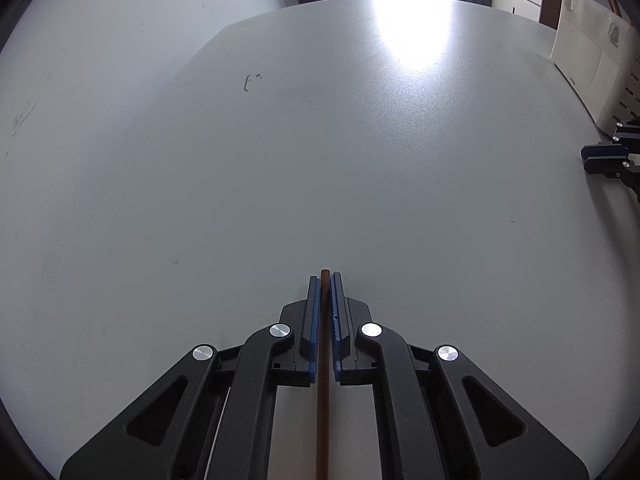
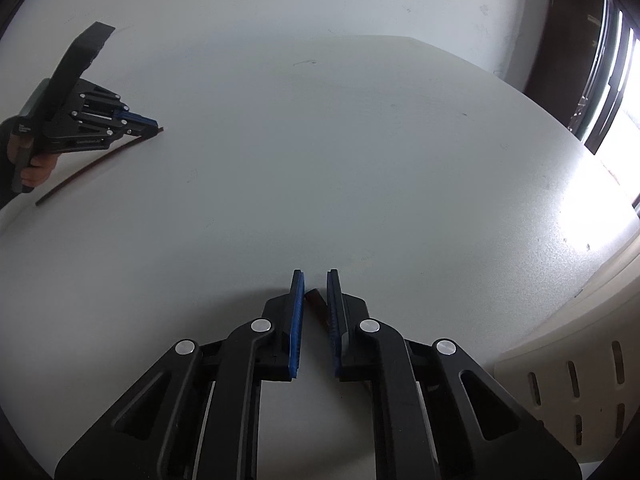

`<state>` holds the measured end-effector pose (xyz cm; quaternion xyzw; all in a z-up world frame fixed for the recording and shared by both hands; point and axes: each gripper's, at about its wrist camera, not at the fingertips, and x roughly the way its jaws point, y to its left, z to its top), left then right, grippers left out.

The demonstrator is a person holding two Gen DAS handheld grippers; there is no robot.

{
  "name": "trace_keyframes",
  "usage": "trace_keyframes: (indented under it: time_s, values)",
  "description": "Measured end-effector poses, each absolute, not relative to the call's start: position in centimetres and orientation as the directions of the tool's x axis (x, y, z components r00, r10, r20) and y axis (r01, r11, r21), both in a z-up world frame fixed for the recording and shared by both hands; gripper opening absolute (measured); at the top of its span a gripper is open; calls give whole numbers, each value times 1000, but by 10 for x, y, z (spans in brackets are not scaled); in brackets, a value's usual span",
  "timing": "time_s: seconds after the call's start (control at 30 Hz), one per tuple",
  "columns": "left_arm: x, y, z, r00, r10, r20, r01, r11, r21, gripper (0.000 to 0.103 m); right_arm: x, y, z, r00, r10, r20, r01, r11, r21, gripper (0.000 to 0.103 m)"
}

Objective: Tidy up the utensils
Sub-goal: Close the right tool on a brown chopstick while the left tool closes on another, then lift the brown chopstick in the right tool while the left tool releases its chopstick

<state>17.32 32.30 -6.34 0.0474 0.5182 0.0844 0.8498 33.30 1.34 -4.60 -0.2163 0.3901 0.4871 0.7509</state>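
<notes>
Just two slim brown chopsticks (image 1: 323, 380).

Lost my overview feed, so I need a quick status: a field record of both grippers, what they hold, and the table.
left gripper: shut on thin brown wooden stick
right gripper: jaws close around the tip of second brown stick; pad contact unclear
surface: pale grey table, both sticks low on it
right edge: cream slotted plastic basket, untouched
</notes>
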Motion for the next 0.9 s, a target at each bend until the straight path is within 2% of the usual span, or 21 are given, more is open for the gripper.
trace_keyframes:
  time_s: [0.07, 0.17, 0.37, 0.5, 0.73, 0.9]
  values:
    - [175, 326, -60, 443, 165, -881, -115, 985, 127, 4, 332, 10, -41, 227, 592, -774, -897, 437, 71, 8]
    - [171, 320, -44, 482, 151, -863, -119, 987, 107, 4, 332, -14, -19, 220, 687, -692, -885, 439, 154, 7]
    - [130, 307, 18, 615, 64, -786, -83, 996, 16, 4, 320, -54, 46, 255, 802, -539, -878, 426, 217, 7]
    - [116, 290, 62, 694, -1, -720, -27, 999, -27, 4, 298, -85, 83, 296, 852, -432, -883, 417, 216, 7]
    - [104, 261, 108, 760, -82, -645, 40, 996, -79, 4, 266, -129, 139, 347, 897, -273, -888, 408, 212, 7]
    - [106, 235, 128, 795, -118, -595, 82, 993, -88, 4, 257, -124, 161, 378, 898, -223, -888, 420, 185, 7]
